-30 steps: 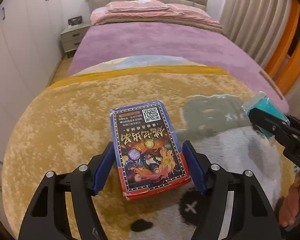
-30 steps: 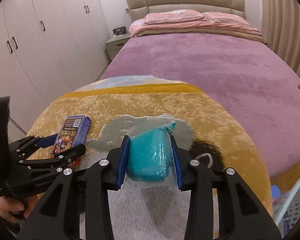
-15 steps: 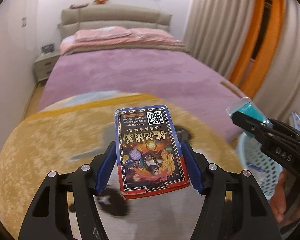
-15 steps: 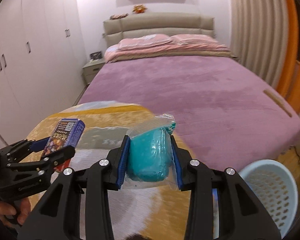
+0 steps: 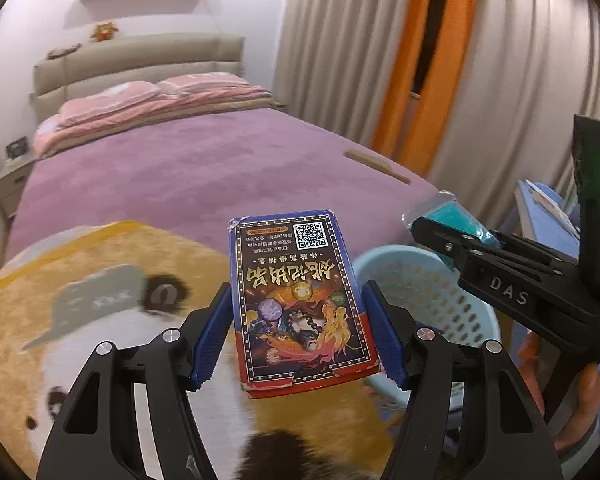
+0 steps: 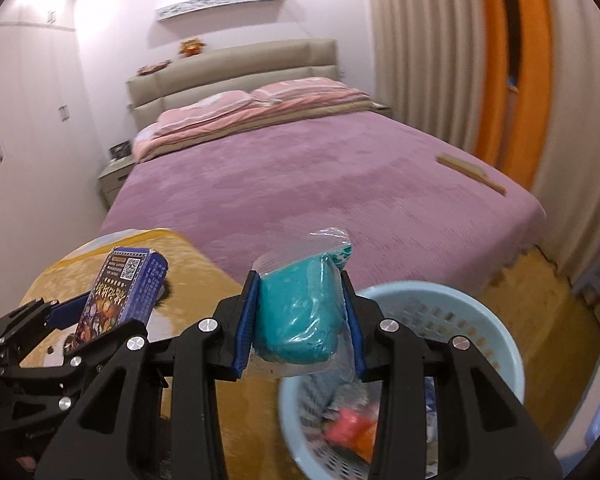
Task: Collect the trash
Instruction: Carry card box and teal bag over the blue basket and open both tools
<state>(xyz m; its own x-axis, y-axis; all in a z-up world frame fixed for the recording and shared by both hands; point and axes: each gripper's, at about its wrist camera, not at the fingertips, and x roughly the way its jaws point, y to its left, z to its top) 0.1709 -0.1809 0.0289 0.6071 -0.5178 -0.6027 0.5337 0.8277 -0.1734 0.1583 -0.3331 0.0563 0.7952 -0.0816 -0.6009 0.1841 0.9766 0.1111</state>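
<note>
Both items picked, neither binned. Left gripper (image 5: 300, 332) jaws pinch card box (image 5: 300, 304); right gripper (image 6: 300, 320) jaws clamp teal bag (image 6: 300, 316) above blue basket (image 6: 496, 320). Drops remain.

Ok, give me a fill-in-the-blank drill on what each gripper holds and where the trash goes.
1. The left gripper is shut on a printed ____ with a QR code.
2. The right gripper is shut on a clear plastic bag holding something ____ in colour.
3. The pale blue basket beside the bed has ____ in its wall.

Missing words: box; teal; holes
</note>
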